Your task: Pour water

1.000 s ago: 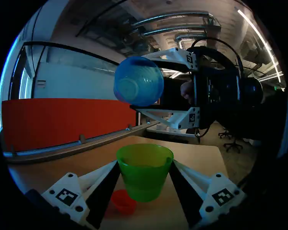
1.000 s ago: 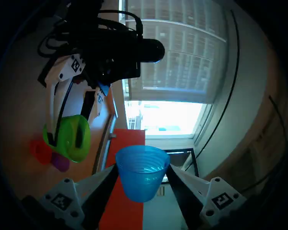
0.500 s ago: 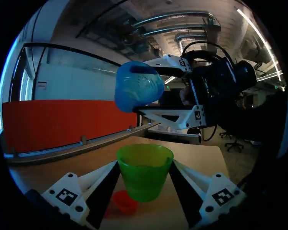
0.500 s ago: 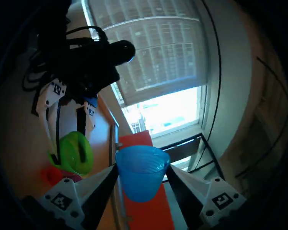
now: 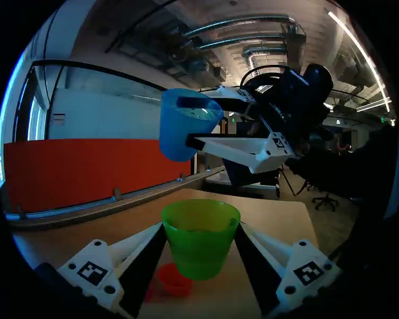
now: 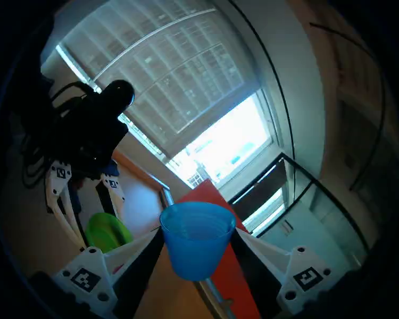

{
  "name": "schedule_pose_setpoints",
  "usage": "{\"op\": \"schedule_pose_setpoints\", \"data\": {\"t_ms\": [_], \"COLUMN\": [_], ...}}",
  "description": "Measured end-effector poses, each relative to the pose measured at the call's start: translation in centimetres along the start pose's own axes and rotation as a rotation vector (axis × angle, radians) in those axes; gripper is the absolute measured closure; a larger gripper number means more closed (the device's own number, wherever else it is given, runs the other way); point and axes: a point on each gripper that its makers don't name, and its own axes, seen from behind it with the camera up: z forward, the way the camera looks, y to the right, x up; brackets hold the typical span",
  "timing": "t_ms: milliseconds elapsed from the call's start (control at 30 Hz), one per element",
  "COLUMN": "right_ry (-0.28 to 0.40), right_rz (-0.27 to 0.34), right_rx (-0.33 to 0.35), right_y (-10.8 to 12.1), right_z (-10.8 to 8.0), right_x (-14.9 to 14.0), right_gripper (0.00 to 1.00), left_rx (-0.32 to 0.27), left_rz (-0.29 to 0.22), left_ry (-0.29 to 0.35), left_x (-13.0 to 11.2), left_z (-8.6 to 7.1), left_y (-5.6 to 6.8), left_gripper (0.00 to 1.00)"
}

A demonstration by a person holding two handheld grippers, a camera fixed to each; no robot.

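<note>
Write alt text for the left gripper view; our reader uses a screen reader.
The left gripper grips a green cup standing on a wooden table, while the right gripper holds a blue cup in the air above it. A small red object lies beside the green cup.

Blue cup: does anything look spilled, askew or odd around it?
Nothing stands out. The blue cup, gripped by the right hand-held gripper, hangs slightly tilted above the green cup, apart from it; no spilled water shows on the table.

An open-plan office: exposed ceiling ducts (image 5: 242, 24) and strip lights (image 5: 359, 48) upper right, swivel chairs (image 5: 324, 201) at right, a red partition (image 5: 93, 170) at left.
</note>
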Motion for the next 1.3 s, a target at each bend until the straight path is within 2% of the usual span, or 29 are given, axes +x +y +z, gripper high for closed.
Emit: {"op": "schedule_pose_setpoints", "data": {"t_ms": [300, 833, 1033, 1300], "right_ry": [0.030, 0.014, 0.000, -0.004], "right_rz": [0.239, 0.620, 0.693, 0.729], "right_rx": [0.019, 0.092, 0.104, 0.117], "right_y": [0.0, -0.9, -0.9, -0.8], "right_z": [-0.7, -0.8, -0.8, -1.0], "right_x": [0.7, 0.5, 0.2, 0.3], "right_gripper": [0.10, 0.10, 0.10, 0.10], "left_rx": [0.004, 0.006, 0.006, 0.013], "left_rz": [0.005, 0.009, 0.012, 0.013], "left_ry": [-0.004, -0.011, -0.015, -0.019], "left_x": [0.0, -0.1, -0.2, -0.1], "left_z": [-0.1, 0.0, 0.0, 0.0], "left_y": [0.0, 0.0, 0.0, -0.3], "left_gripper": [0.15, 0.15, 0.15, 0.15]}}
